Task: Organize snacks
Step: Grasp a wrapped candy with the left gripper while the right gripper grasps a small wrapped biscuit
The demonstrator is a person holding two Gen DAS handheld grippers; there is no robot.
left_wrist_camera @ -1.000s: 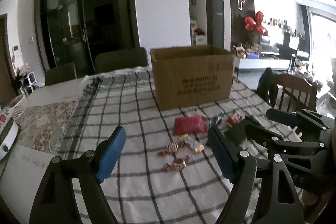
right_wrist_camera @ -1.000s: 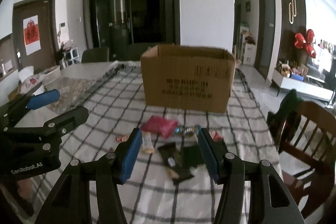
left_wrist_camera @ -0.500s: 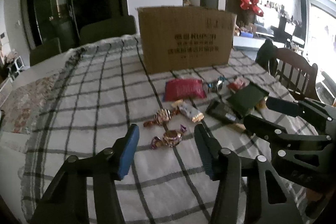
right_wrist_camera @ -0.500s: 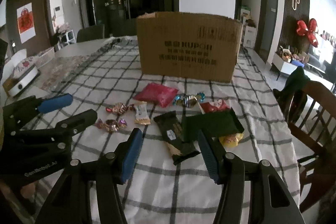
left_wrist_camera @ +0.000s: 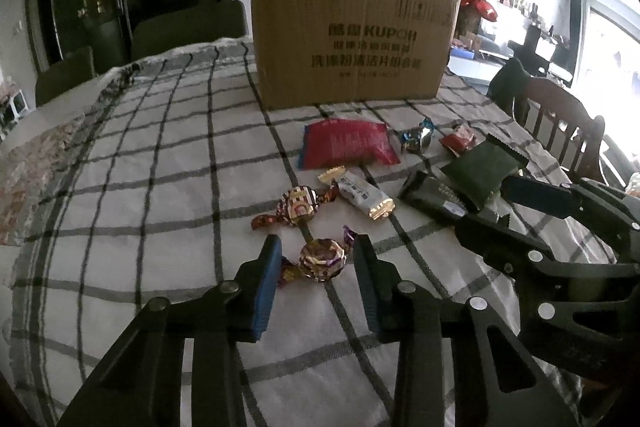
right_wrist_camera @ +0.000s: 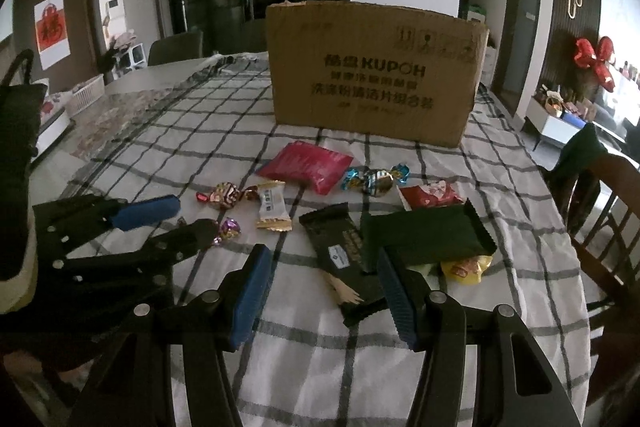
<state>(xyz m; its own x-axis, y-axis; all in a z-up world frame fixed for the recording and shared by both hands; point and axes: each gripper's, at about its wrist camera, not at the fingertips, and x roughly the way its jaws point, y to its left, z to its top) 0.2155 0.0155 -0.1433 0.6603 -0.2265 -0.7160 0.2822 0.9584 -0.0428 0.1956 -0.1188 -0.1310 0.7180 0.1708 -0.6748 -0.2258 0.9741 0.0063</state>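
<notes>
A gold foil candy (left_wrist_camera: 322, 259) lies on the checked tablecloth (left_wrist_camera: 160, 167) between the pads of my left gripper (left_wrist_camera: 318, 281). Its jaws are closing, and a narrow gap still shows on each side of the candy's body. In the right wrist view the left gripper (right_wrist_camera: 192, 221) hides most of that candy. My right gripper (right_wrist_camera: 326, 287) stands open low over a black snack bar (right_wrist_camera: 340, 255), its right pad at the near edge of a dark green packet (right_wrist_camera: 428, 235). The cardboard box (left_wrist_camera: 352, 39) stands open-topped behind the snacks.
A second gold candy (left_wrist_camera: 298, 207), a white bar (left_wrist_camera: 362, 195), a red packet (left_wrist_camera: 346, 143), a blue candy (left_wrist_camera: 416, 137), a small red packet (left_wrist_camera: 458, 139) and a yellow packet (right_wrist_camera: 466, 267) lie around. A wooden chair (right_wrist_camera: 600, 195) stands at the table's right edge.
Both grippers have come down and tilted toward the table. The left jaws have narrowed from wide around the gold candy. The right jaws keep the same width.
</notes>
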